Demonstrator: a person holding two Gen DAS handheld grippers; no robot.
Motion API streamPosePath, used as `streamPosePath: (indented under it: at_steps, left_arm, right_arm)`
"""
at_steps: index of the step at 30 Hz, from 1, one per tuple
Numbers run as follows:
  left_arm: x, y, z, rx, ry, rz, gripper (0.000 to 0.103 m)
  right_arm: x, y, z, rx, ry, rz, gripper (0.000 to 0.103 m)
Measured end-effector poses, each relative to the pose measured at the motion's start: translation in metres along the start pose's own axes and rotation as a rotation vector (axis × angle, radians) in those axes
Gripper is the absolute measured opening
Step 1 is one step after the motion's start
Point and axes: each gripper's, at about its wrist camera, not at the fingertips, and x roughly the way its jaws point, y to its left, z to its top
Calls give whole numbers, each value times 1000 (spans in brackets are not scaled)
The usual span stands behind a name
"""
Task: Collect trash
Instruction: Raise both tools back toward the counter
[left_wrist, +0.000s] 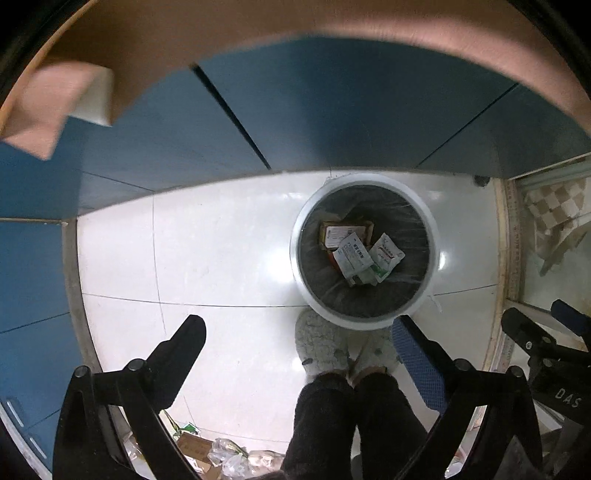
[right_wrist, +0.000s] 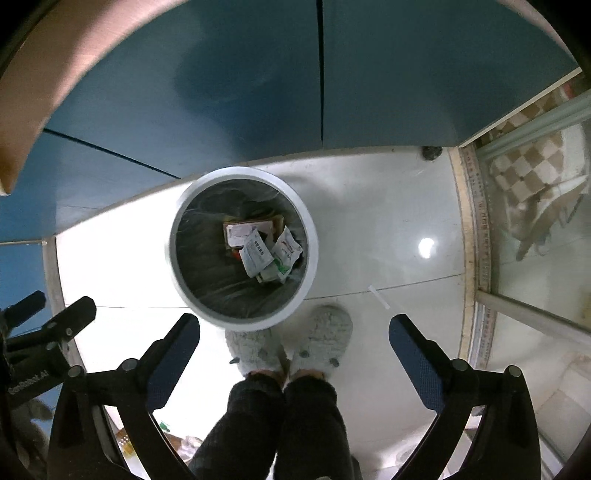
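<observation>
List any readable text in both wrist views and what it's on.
"DAS": on the black body of the right tongs, seen in the left wrist view.
"GenRobot.AI": on the left tongs, small, seen in the right wrist view.
Packets and box in the bin: printed, too small to read.

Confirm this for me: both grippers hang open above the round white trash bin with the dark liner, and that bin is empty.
Not quite. The round white trash bin with the dark liner is not empty: white printed packets and a flat cardboard box lie at its bottom, clearest in the right wrist view. The rest holds: the left gripper and right gripper are both open above it.
</observation>
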Motion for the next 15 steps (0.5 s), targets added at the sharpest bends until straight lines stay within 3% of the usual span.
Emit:
streamPosePath:
  at_steps: [4, 15]
  left_arm:
    - [-45, 5, -13, -8, -14, -7, 103]
    - [-187, 17, -45, -28, -71, -36, 103]
  right_arm:
    - [-50, 2, -12, -9, -31, -17, 103]
    - [-237, 14, -45, -44, -144, -19, 103]
